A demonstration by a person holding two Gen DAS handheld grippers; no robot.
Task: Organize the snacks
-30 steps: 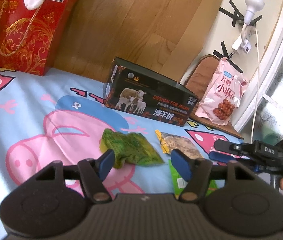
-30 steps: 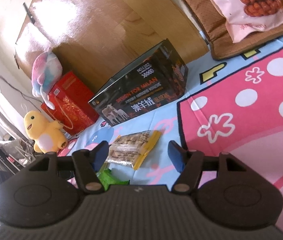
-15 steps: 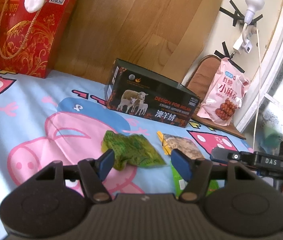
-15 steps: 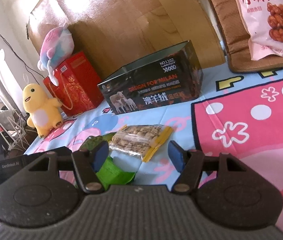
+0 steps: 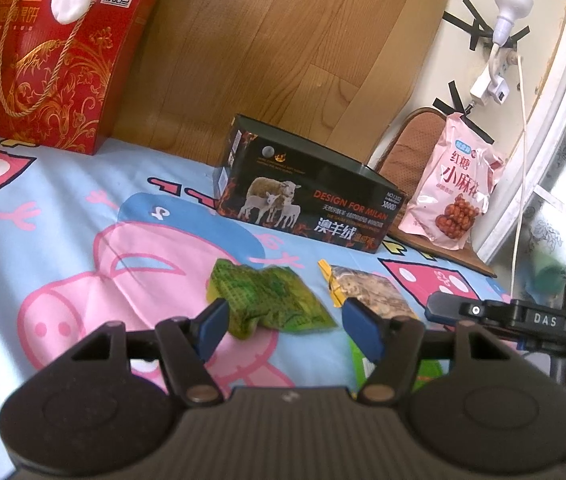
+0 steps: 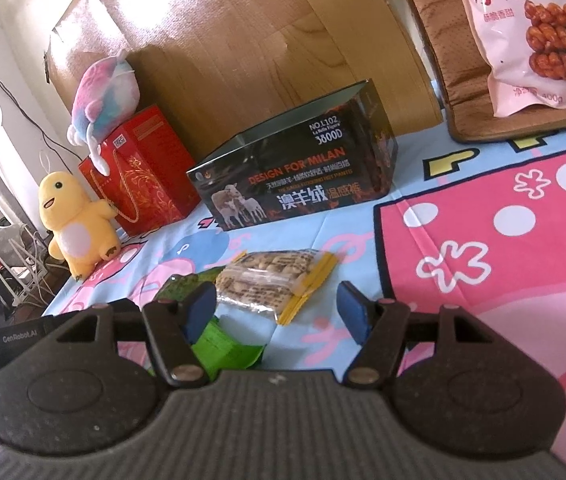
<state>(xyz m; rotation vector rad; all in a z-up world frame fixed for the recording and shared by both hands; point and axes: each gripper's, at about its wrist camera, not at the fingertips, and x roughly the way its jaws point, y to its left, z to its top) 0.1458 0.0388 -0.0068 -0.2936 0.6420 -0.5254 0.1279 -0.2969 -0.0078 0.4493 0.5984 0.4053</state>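
Covering the bed, cartoon-pig sheet (image 5: 63,216), wood-grain panel (image 5: 275,48) behind, maybe headboard, both tongs spread empty.

Right tool (image 6: 277,312) jaws apart, nothing between the pads. Clear nut pack (image 6: 273,276) lies just ahead on the cartoon sheet (image 6: 483,240); green packet (image 6: 225,342) under the left finger. Black box (image 6: 295,176) beyond. Red bag (image 6: 143,172) and yellow plush (image 6: 75,228) far left, pink bag (image 6: 531,32) upper right.

Green-patterned snack packet (image 5: 269,300), black box (image 5: 311,204)
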